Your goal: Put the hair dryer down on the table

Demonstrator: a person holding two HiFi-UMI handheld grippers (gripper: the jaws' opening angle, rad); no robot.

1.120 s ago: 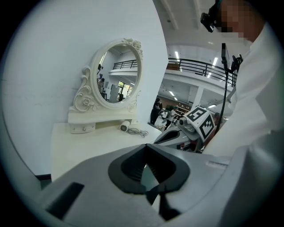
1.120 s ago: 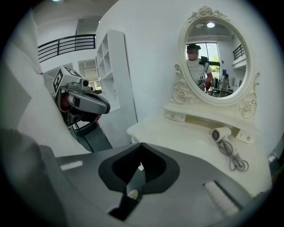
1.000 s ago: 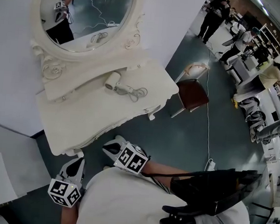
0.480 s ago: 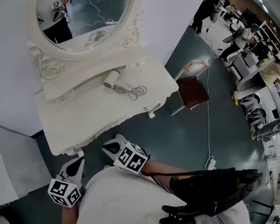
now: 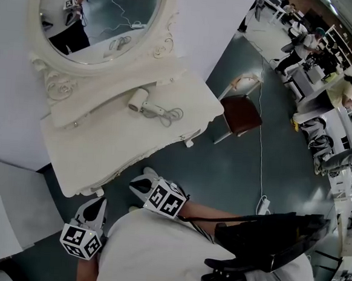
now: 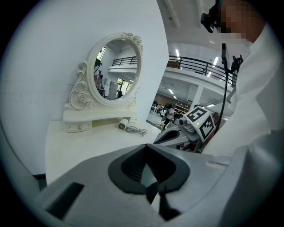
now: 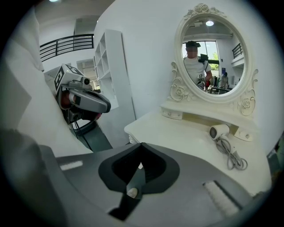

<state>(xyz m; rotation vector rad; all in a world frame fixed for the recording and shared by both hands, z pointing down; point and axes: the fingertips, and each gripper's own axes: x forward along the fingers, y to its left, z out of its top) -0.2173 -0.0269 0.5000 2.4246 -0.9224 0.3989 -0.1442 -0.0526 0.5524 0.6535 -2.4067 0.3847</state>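
Both the left tool point(image 5: 98, 205) and the right tool point(image 5: 141, 185) are closed and empty, well apart from the hair dryer point(image 5: 143, 104) lying on the tabletop point(image 5: 102, 152); placement appears complete, and the next move calls only for keeping clear.

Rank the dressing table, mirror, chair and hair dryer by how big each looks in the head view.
1. dressing table, the widest spread.
2. mirror, though the picture's top edge cuts it off.
3. chair, down on the floor and farther from the camera, so its true size is unsure.
4. hair dryer, smallest by far.
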